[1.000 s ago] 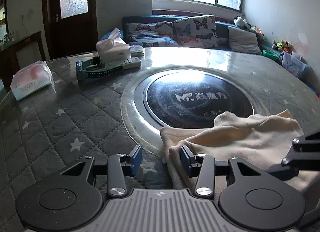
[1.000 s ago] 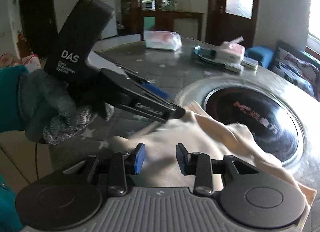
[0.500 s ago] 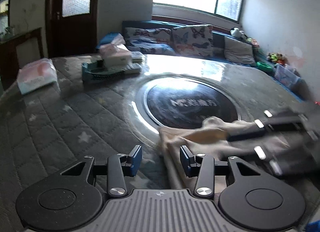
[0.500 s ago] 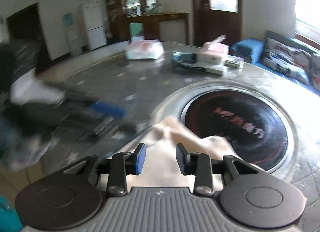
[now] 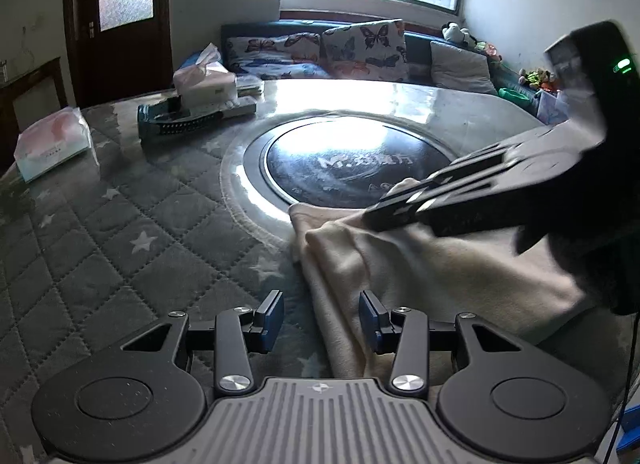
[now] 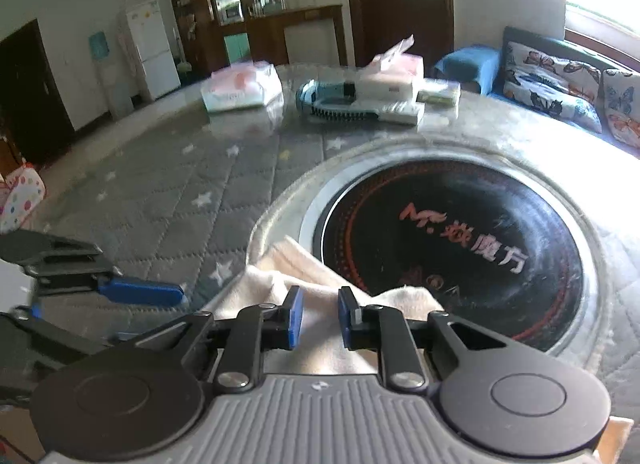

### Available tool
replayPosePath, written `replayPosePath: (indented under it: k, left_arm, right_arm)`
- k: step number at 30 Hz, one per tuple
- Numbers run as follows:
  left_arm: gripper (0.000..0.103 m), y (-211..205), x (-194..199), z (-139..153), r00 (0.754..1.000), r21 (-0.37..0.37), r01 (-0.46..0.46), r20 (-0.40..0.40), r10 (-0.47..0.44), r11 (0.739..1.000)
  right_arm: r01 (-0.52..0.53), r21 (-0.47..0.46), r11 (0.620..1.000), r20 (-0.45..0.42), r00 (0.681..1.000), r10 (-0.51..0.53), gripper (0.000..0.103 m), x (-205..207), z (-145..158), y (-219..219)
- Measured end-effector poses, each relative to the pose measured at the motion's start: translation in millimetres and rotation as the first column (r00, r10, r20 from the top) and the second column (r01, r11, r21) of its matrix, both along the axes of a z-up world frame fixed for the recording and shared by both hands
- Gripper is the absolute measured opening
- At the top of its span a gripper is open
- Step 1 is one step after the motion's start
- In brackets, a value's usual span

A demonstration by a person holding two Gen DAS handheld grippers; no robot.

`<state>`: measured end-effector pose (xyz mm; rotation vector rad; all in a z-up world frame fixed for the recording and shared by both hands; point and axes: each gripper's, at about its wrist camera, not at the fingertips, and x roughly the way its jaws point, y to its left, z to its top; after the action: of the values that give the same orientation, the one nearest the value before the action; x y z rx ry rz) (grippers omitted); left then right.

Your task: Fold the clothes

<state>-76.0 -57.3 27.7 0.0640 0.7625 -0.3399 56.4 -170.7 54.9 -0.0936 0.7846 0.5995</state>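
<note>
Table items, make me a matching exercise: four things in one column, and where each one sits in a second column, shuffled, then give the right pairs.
Things:
1. cream cloth
2. tissue box
3. pink-and-white packet
4. dark round plate

Places:
A. at the far left edge of the quilted cover, seen from the left wrist
B. sunk into the middle of the table, ringed by a pale rim
C. crumpled, lying partly over the plate's near rim
D. on the far side, just behind a teal ribbed object

Pairs: 1-C, 2-D, 3-A, 4-B
</note>
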Motion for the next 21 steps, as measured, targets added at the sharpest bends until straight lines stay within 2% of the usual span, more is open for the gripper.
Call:
replayPosePath:
  k: [4,10,15,21]
  left_arm:
    - [0.046,0,0,3,1.000,-0.007,-0.010,0.005,0.010,1.000]
    - [0.048,-9,-1,14,1.000,-0.027,0.008,0.026,-0.007,1.000]
    - [0.048,-29,-12,21,0.994,-0.038,0.089,0.060,-0.087,0.995]
    - [0.048,-54,-20,17,0.983,0.007,0.171,0.072,-0.171,0.985]
  right_arm:
    - [0.019,-0.017,1.000,0.055,0.998,-0.018,0.022,-19,24,-31]
    - [0.064,-0.089,0.994,0.065,0.996,-0.059,0.024,-57,43,-81]
    - [0.064,-0.117,0.991,0.039,0.997,-0.060,0.024,-98,39,-101]
    - [0.081,-0.126,0.989,-0.018,0.996,-0.084,0.023,-128,16,-112]
